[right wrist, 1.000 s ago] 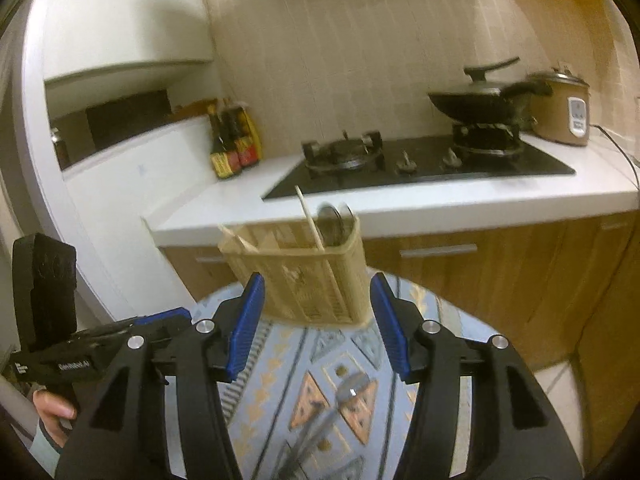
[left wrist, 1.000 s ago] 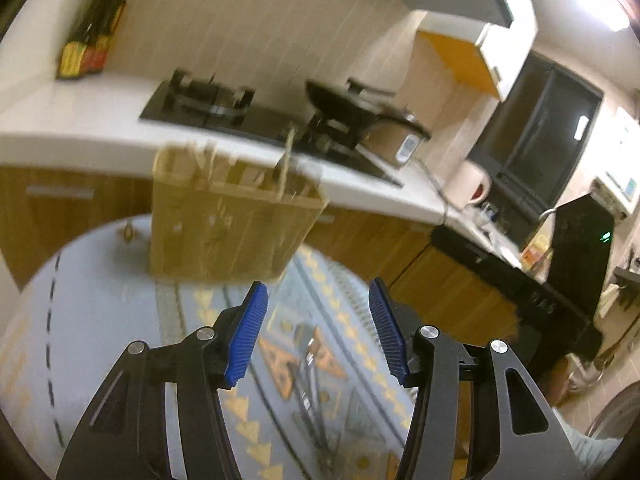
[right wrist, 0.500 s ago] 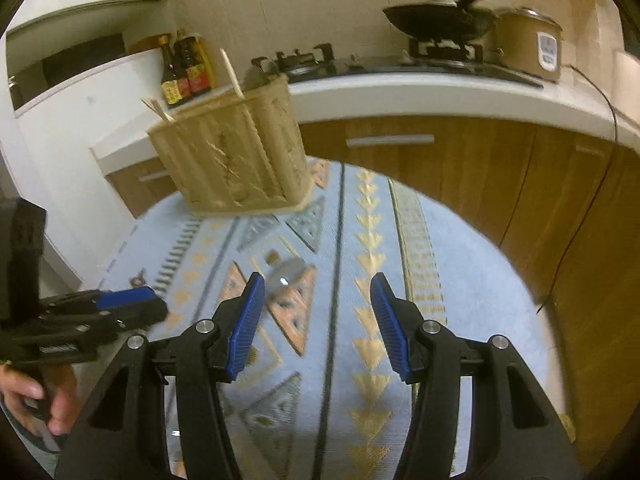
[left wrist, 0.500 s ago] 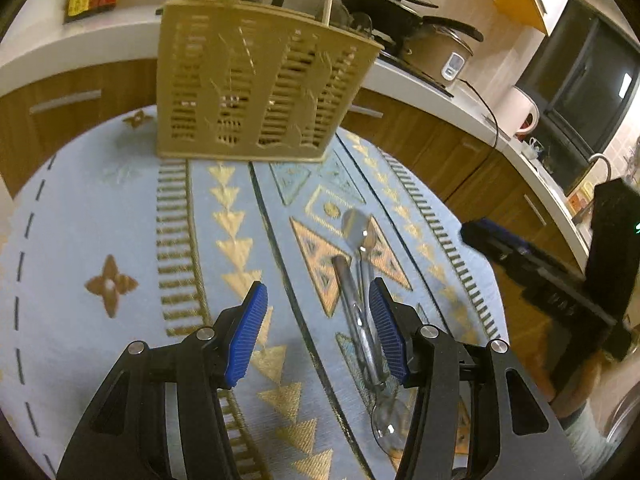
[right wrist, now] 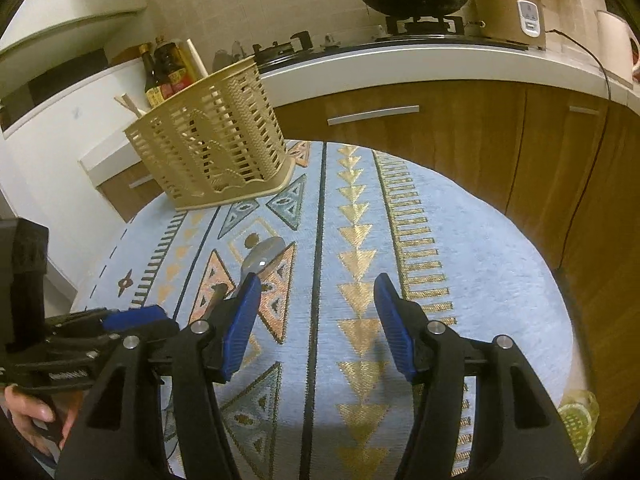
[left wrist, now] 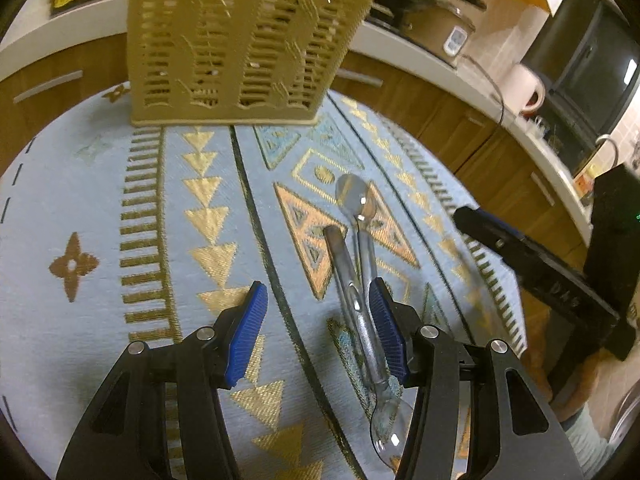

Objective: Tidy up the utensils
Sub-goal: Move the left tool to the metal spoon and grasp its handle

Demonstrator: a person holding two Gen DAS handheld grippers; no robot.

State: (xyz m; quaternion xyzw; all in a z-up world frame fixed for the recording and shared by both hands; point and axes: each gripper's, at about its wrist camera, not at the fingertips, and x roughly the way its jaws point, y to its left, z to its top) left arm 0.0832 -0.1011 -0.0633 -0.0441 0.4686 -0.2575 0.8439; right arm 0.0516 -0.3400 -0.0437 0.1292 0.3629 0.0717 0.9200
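2 metal spoons (left wrist: 356,268) are lying crossed on the patterned cloth of the round desk (left wrist: 80,200), well apart from the slotted beige utensil basket (left wrist: 236,40) standing at its far side. One spoon's bowl is pointing toward the basket; the other's is lying near the desk's front edge, under the left gripper (left wrist: 318,320).

The left gripper's fingers are standing partly apart with nothing between them; the handles are passing just beside the right-hand blue pad (left wrist: 384,328), touching or not I cannot tell. The right gripper (right wrist: 316,320) is hanging over bare cloth, its fingers opening and holding nothing; the spoons are sitting off to its left.

These spoons are looking thin, stiff, light and glossy, so they are likely slippery and lying too flat to get under easily. The crossing point, where one handle is riding on the other, is probably offering the best lift. Pinching 1 handle across its narrow width, near the middle, should be keeping it balanced.
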